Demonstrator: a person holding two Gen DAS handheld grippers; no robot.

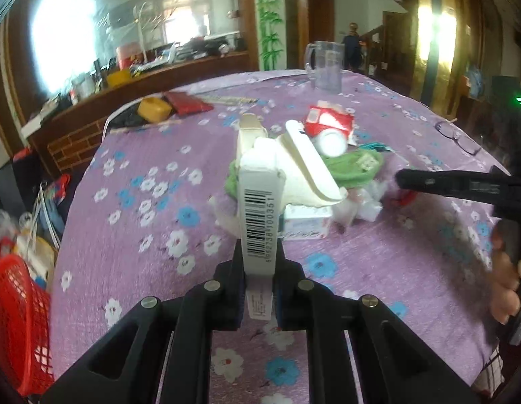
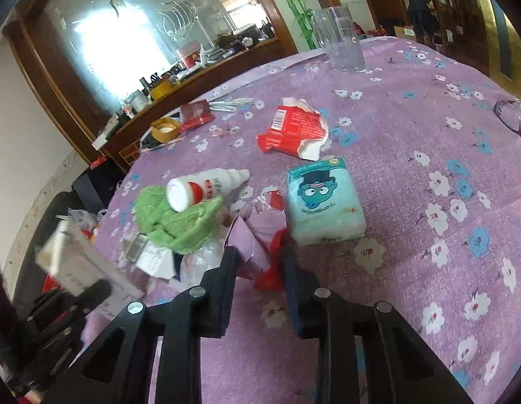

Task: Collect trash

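Trash collection at a cluttered counter (image 2: 412,202) covered by a purple cloth printed with white and blue flowers. The left claw (image 1: 260,269) is clenched on a flattened white carton (image 1: 260,208) bearing a barcode; the carton is held clear of the cloth, above the near-left part of the pile. The right claw (image 2: 260,269) is set astride crumpled purple and red wrapping (image 2: 257,245) at the near side of the pile; the wrapping lies between the jaws, but whether the pads press on it cannot be told.

The remaining trash is gathered near the middle of the counter: a torn red packet (image 2: 294,128) towards the far edge, a white bottle (image 2: 203,185) lying on a green cloth (image 2: 179,222), clear plastic film and a teal tissue pack (image 2: 324,198) just beside the wrapping.

For the step in hand, the carton is best kept firmly pinched and carried level, judged towards the red basket (image 1: 14,320) seen beyond the counter's left edge. The right claw should be closed on the wrapping alone, so that the green cloth and tissue pack are not dragged along.

A clear mug (image 2: 341,37) stands near the far edge and spectacles (image 1: 459,138) lie towards the right edge. Behind the counter are seen a large mirror (image 2: 126,33), a cluttered wooden sideboard (image 2: 193,77) and a bamboo wall motif.
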